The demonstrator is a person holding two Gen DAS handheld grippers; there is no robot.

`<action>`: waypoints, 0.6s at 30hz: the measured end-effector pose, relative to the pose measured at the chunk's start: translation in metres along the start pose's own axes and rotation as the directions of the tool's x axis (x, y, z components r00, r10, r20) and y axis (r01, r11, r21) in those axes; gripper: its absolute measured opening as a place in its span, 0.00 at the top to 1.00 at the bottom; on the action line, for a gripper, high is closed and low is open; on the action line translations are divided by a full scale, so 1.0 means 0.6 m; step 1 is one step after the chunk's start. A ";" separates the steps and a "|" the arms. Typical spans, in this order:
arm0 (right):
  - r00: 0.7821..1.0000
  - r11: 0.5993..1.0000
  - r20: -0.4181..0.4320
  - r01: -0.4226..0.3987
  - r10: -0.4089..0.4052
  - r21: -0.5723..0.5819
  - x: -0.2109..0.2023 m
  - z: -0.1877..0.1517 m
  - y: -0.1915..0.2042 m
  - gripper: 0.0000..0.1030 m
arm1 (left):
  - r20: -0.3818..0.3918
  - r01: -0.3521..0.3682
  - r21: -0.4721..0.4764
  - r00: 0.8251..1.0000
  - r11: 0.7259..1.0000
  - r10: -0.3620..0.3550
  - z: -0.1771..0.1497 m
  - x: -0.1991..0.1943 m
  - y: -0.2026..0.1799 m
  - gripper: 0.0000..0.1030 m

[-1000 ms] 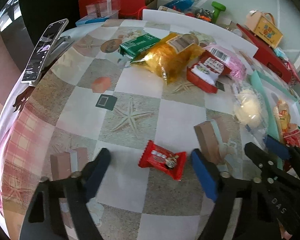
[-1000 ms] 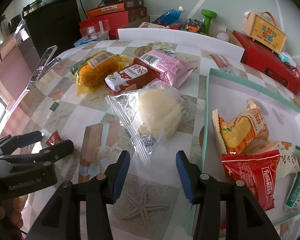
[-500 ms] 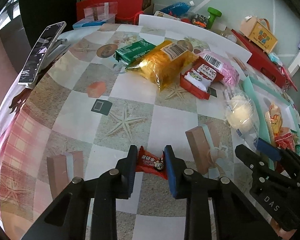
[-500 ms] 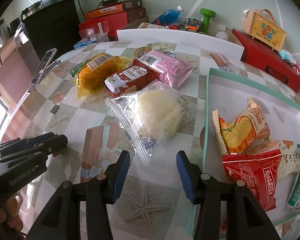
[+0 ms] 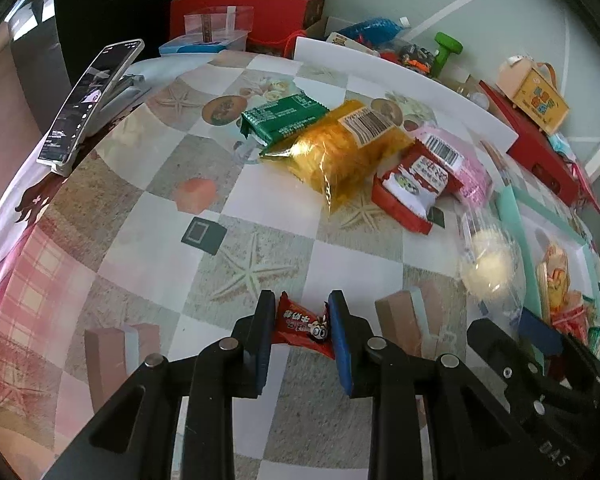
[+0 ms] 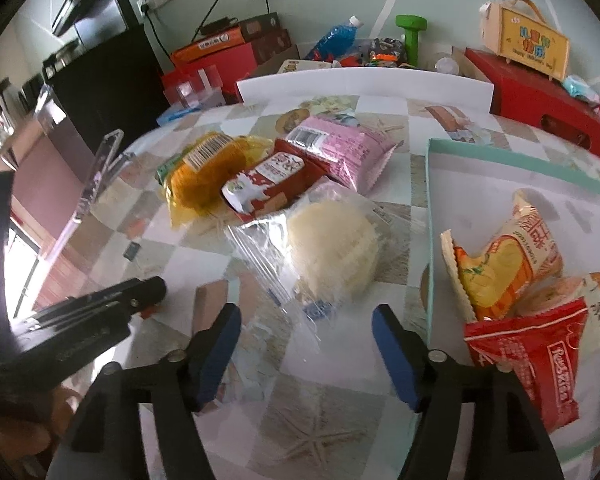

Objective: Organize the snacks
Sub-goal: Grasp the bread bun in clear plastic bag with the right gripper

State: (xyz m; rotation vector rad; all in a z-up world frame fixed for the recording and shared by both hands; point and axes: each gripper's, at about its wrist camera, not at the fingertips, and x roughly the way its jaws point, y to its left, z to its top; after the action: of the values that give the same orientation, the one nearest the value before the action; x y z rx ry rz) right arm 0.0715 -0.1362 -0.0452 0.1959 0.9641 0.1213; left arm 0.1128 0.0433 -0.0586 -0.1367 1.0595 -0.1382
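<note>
My left gripper (image 5: 301, 322) is shut on a small red candy packet (image 5: 303, 326) just above the checked tablecloth. My right gripper (image 6: 306, 334) is open and empty, hovering before a clear bag with a pale cake (image 6: 332, 242). A mint green tray (image 6: 432, 216) on the right holds several snack packets, among them a yellow one (image 6: 504, 260) and a red one (image 6: 540, 356). Loose on the table lie a yellow bag (image 5: 340, 148), a green packet (image 5: 284, 116), a red and white packet (image 5: 412, 188) and a pink packet (image 5: 456, 160).
A phone on a stand (image 5: 88, 96) is at the table's left edge. A white board (image 6: 364, 84) stands along the back edge, with red boxes (image 6: 540, 108), a blue bottle (image 6: 332, 42) and a green dumbbell (image 6: 410, 36) behind it.
My left gripper closed on the small red candy packet and lifted it slightly. The right gripper stayed open and moved a little closer to the clear bag.
</note>
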 end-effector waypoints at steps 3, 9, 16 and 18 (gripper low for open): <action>1.000 0.998 0.018 -0.020 0.019 0.052 0.000 0.008 -0.007 0.23 | 0.004 -0.006 -0.021 1.000 1.000 0.006 0.008 0.003 0.002 0.73; 0.996 0.982 0.079 -0.060 0.046 0.179 -0.006 0.026 -0.029 0.23 | 0.016 -0.019 -0.065 1.000 0.998 0.020 0.022 0.009 0.009 0.73; 0.994 0.957 0.095 -0.074 0.049 0.282 0.010 0.047 -0.042 0.23 | 0.027 -0.024 -0.076 0.999 0.997 0.026 0.039 0.019 0.010 0.73; 0.994 0.954 0.099 -0.063 0.036 0.292 0.014 0.054 -0.043 0.23 | 0.030 -0.022 -0.077 0.999 0.997 0.024 0.043 0.021 0.011 0.73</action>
State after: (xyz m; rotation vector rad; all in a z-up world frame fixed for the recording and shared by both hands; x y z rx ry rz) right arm 0.1032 -0.1633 -0.0398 0.4977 0.8819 0.0131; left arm 0.1421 0.0485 -0.0581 -0.1957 1.0361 -0.0742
